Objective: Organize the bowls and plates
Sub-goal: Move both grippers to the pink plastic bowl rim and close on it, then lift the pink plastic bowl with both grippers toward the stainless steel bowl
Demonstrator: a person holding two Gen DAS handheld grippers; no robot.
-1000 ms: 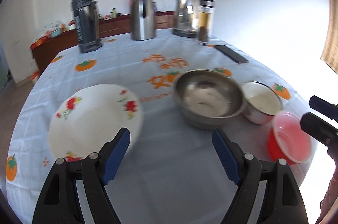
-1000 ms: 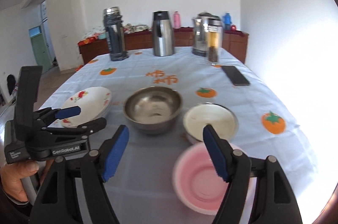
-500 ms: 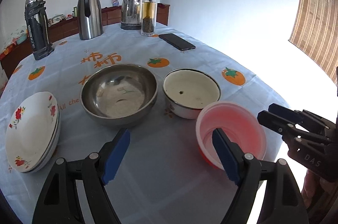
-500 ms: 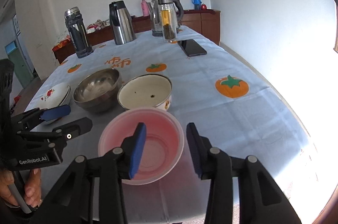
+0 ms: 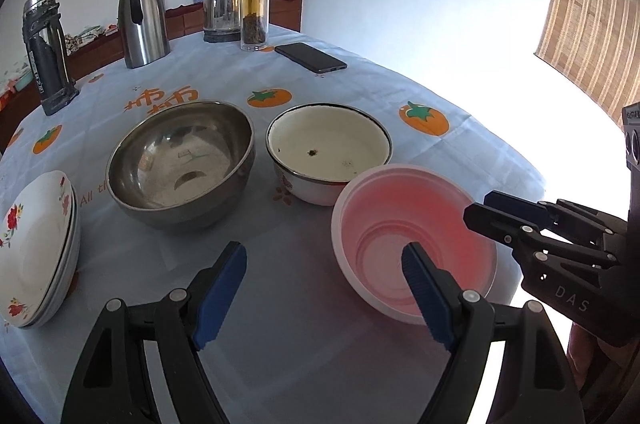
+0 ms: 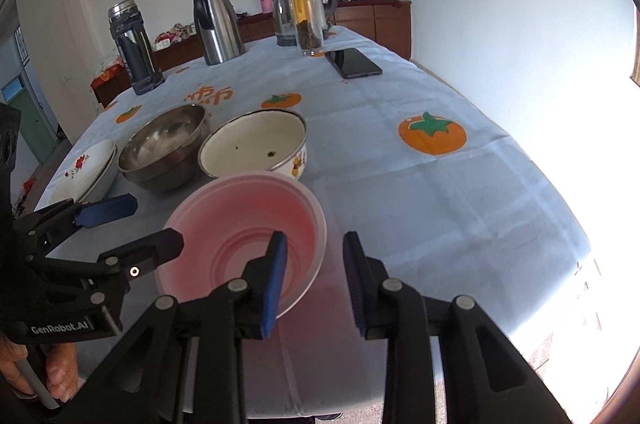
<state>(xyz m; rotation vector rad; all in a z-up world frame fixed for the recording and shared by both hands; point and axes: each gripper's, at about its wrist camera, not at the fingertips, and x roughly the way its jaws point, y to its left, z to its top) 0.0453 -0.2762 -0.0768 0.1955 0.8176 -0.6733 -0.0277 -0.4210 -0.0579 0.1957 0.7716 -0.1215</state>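
A pink plastic bowl (image 5: 412,236) stands near the table's front edge, also in the right wrist view (image 6: 244,224). Behind it stand a white enamel bowl (image 5: 328,152) and a steel bowl (image 5: 180,160). Stacked white floral plates (image 5: 34,248) lie at the left. My left gripper (image 5: 324,288) is open and empty, its right finger over the pink bowl's near rim. My right gripper (image 6: 316,280) is partly closed, its jaws straddling the pink bowl's right rim without clamping it.
At the back of the table (image 5: 460,152) stand a dark thermos (image 5: 46,52), a steel carafe (image 5: 142,16), a kettle (image 5: 222,0) and a glass tea bottle (image 5: 254,6). A black phone (image 5: 310,58) lies beside them. The table edge is close on the right.
Both grippers have moved closer to the pink bowl. The left gripper swung right from the plates. The right gripper's jaws narrowed and now straddle the bowl's rim.
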